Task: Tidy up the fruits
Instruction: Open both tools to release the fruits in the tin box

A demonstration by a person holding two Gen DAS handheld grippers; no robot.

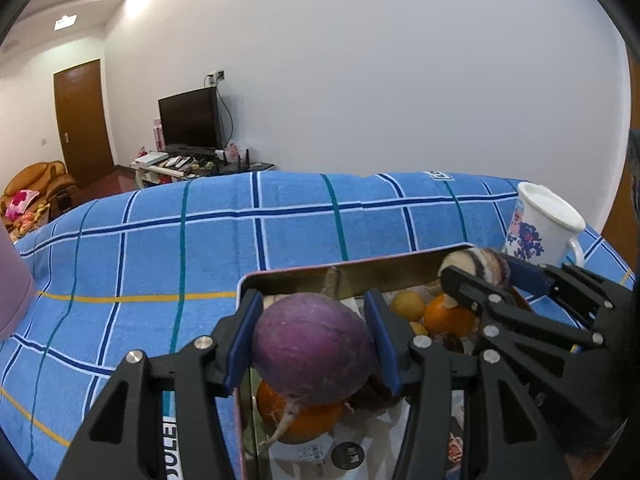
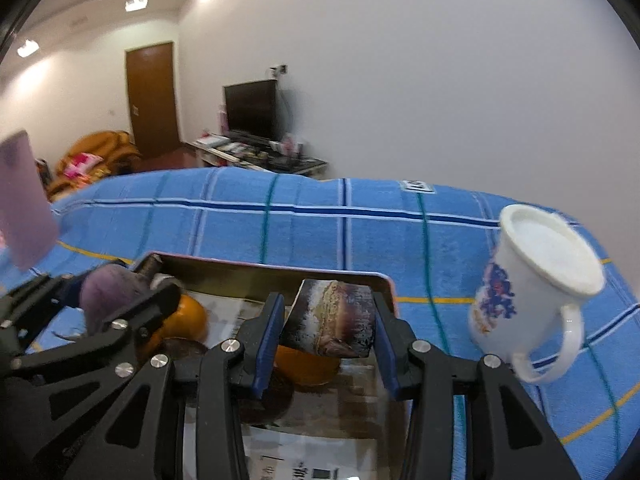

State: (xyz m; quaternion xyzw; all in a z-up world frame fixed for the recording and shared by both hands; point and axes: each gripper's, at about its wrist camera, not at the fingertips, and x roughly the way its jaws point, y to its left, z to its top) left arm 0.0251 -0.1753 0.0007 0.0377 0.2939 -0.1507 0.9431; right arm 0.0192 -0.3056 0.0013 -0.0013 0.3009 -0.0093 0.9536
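**Both tongs loaded over the tin — placement step in hand**

The left tongs [image 1: 310, 344] pinch a purple round vegetable [image 1: 312, 344] between their blue pads, held above the metal tin [image 1: 360, 266] that rests on the blue checked cloth [image 1: 160, 248] covering the counter. The right tongs [image 2: 326, 334] pinch a brown-and-white striped piece [image 2: 332, 320] — what it is cannot be told — over the same tin, just above an orange [image 2: 304, 364]. More oranges and a small yellow fruit [image 1: 408, 306] lie inside the tin. A white mug [image 2: 536, 280] stands on the cloth beside the tin, apart from it. By judgement, the next move calls for lowering each item into a free spot in the tin, then spreading the pads; the round vegetable may roll against the oranges on release.
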